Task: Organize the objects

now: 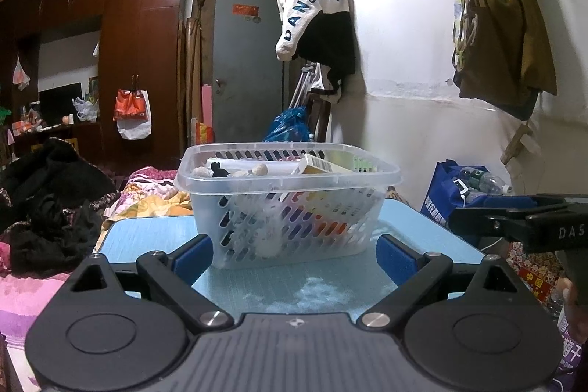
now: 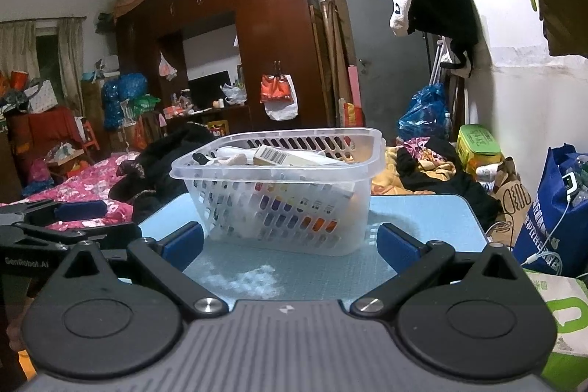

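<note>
The left tongs (image 1: 295,254) are spread wide, blue-padded fingers (image 1: 193,258) well apart, nothing between them, pointing level toward the far side of the scene. The right tongs (image 2: 290,247) stand the same way, spread wide and empty, their blue pads (image 2: 398,247) set far apart. The two tools sit side by side: the right tongs show at the right edge of the left wrist view, the left tongs at the left edge of the right wrist view.
</note>
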`<state>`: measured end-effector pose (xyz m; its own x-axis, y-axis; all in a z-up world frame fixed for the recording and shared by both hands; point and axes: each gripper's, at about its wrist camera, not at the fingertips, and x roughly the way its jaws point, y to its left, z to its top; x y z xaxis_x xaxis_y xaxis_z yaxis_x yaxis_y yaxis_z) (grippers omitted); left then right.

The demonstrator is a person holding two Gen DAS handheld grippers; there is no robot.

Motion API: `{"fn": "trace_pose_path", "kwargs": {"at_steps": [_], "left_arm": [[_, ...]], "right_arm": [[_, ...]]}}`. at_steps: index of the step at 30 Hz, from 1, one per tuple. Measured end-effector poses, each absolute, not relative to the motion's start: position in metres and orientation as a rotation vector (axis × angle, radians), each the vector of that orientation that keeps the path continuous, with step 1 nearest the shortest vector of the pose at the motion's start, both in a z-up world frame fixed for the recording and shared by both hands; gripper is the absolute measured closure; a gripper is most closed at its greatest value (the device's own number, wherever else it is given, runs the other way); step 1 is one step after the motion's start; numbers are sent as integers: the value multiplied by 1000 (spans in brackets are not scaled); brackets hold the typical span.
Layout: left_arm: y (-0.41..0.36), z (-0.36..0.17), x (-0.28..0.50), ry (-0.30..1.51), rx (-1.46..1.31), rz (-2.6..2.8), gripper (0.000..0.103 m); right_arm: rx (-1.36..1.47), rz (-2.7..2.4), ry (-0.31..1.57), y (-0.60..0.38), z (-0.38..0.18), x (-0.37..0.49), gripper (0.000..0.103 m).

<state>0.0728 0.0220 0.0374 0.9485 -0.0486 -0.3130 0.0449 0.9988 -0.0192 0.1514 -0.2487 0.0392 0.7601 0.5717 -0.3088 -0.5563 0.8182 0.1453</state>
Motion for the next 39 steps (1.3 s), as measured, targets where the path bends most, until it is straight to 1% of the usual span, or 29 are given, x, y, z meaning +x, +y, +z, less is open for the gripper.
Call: {"fn": "trace_pose_path", "kwargs": {"at_steps": [13, 26, 39], "left_arm": [[18, 36, 73, 330, -6, -41, 6], [16, 36, 73, 330, -4, -50, 6], [19, 37, 73, 320, -18, -46, 6]], "right_arm": [[97, 615, 372, -252, 37, 155, 0], [14, 603, 334, -242, 38, 144, 0], [23, 610, 348, -242, 37, 148, 0]]}}
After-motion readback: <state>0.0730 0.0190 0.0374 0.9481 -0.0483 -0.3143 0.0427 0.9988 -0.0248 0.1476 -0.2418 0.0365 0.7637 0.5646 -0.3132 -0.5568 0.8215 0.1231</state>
